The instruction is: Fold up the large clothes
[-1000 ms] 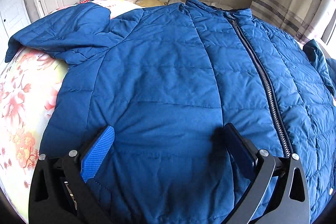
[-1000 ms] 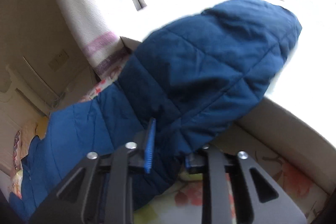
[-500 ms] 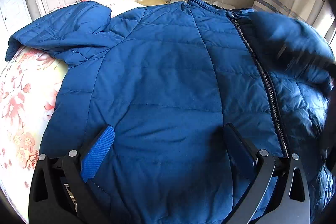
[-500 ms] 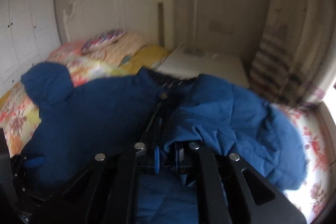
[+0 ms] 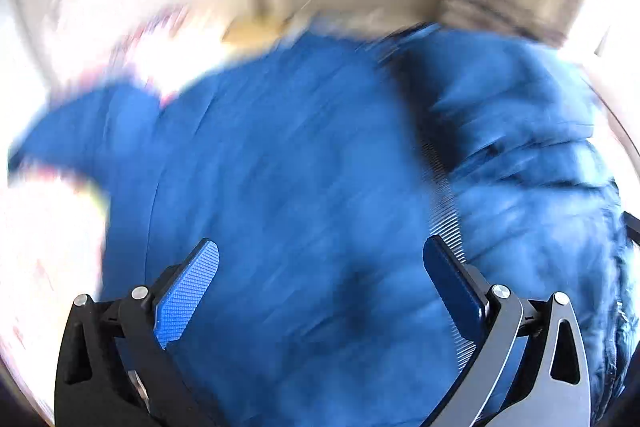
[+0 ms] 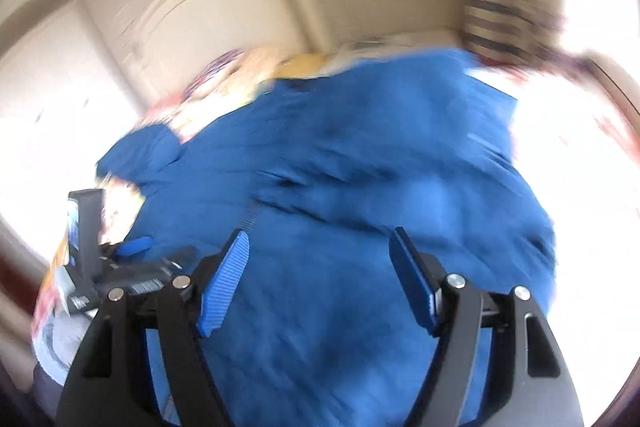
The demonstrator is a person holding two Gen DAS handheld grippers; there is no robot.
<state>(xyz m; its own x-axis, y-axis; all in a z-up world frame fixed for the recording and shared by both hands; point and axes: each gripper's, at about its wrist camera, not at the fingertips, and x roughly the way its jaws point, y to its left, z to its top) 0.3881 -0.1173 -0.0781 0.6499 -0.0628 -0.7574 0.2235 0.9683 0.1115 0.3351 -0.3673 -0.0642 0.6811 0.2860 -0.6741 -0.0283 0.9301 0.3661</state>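
Note:
A large blue quilted jacket lies front up on a bed, zipper down its middle; both views are motion-blurred. Its right sleeve lies folded over the right half of the body. Its left sleeve stretches out to the left. My left gripper is open and empty just above the jacket's hem. My right gripper is open and empty above the jacket. The left gripper shows at the left of the right wrist view.
The bed has a floral sheet, pillows and a white headboard at the far end. A striped curtain hangs at the back right, beside a bright window.
My right gripper carried the right sleeve over the jacket body, then opened and let it go. Both cameras have swung since, and the left gripper stays open.

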